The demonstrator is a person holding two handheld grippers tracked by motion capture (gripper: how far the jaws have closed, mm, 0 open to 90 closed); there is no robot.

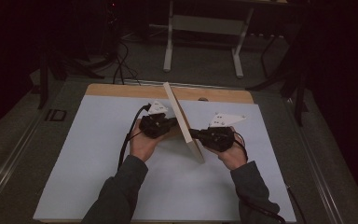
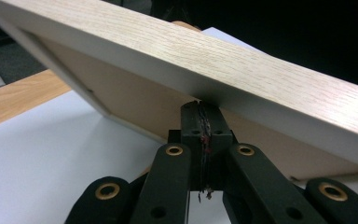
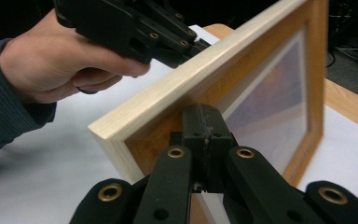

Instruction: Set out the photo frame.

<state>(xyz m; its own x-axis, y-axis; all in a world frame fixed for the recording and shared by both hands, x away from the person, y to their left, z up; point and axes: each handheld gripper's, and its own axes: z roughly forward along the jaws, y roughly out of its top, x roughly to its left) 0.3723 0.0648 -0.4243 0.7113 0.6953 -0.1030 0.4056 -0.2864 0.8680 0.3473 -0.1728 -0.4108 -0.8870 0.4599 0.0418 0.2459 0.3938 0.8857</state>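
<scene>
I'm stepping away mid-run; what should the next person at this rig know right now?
Left gripper: shut, tips against the back of the frame.
Right gripper: shut, tips against the frame's glass side, low on its rim.
Frame: tilted on edge on the white sheet, propped between the two grippers, neither clamped on it.
Done: frame is up off its face.
Left: probably to stand it or lay it down; if either hand pulls away, it may tip.
</scene>
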